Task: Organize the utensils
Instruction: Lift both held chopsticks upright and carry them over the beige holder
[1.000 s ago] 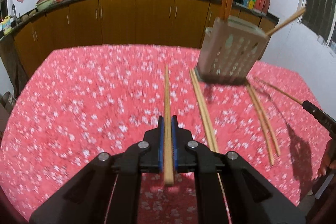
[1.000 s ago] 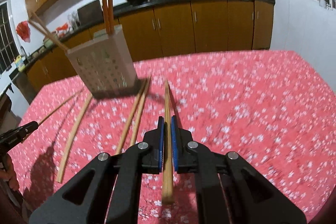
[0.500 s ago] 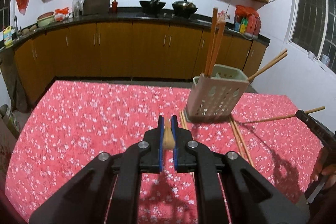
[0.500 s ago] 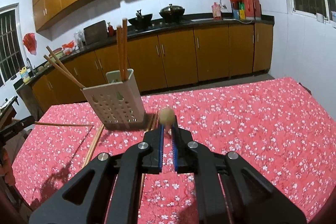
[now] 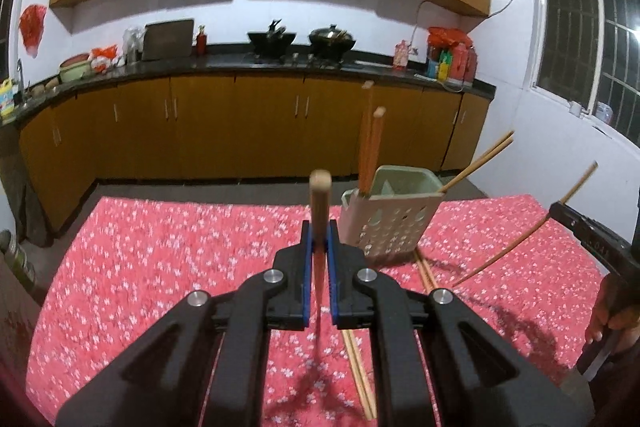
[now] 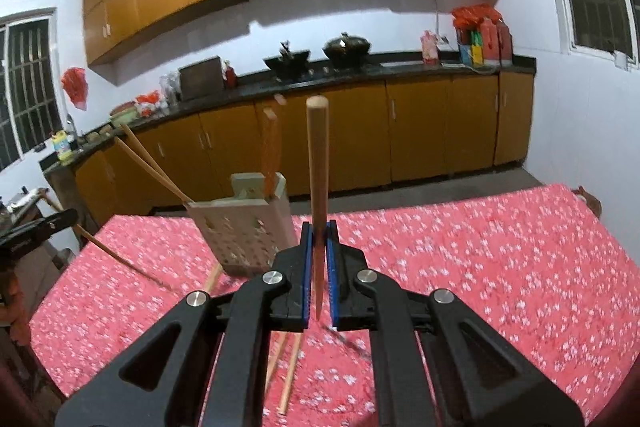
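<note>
My left gripper (image 5: pixel 319 239) is shut on a wooden chopstick (image 5: pixel 319 203) that stands upright above the red floral table (image 5: pixel 160 267). My right gripper (image 6: pixel 319 239) is shut on another chopstick (image 6: pixel 318 167), also upright. A pale perforated utensil holder (image 5: pixel 386 223) stands on the table ahead and right of the left gripper; in the right wrist view the holder (image 6: pixel 248 227) is ahead and left. It holds several chopsticks, two upright and two leaning out. The right gripper also shows at the right edge of the left wrist view (image 5: pixel 560 211), its chopstick (image 5: pixel 532 227) slanted.
Loose chopsticks (image 5: pixel 360 367) lie on the table near the holder's base, also in the right wrist view (image 6: pixel 290 367). Kitchen cabinets and a counter (image 5: pixel 280 67) with woks run behind the table. The table's far edge (image 5: pixel 240 201) is close behind the holder.
Both grippers have lifted their chopsticks off the table and tilted them from flat to upright. Both cameras have risen and pulled back from the holder.
</note>
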